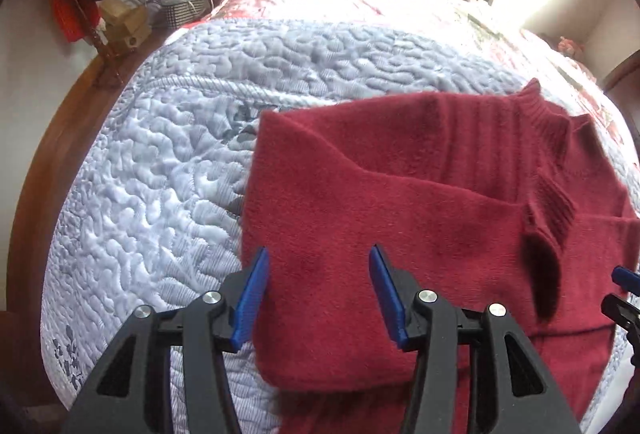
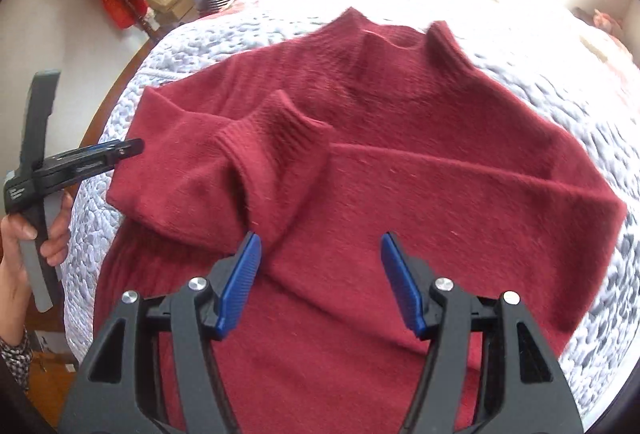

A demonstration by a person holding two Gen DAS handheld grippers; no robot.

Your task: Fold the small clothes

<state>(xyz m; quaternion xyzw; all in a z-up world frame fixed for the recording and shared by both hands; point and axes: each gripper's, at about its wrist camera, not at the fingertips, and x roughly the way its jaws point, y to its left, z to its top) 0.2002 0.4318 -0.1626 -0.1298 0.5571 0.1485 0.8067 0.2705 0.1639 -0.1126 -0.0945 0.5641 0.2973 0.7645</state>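
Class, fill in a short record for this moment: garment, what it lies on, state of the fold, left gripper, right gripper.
garment: red sweater
surface: pale blue quilt on a bed
fold state: both sleeves folded across the front, ribbed cuff on top; body not yet folded
left gripper: open, empty, over the sweater's left edge
right gripper: open, empty, above the sweater's middle

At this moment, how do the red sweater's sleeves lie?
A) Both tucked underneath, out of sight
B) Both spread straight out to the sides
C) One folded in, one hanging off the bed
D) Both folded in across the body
D: on the red sweater, the ribbed cuff of one sleeve and the other sleeve both lie across the chest.
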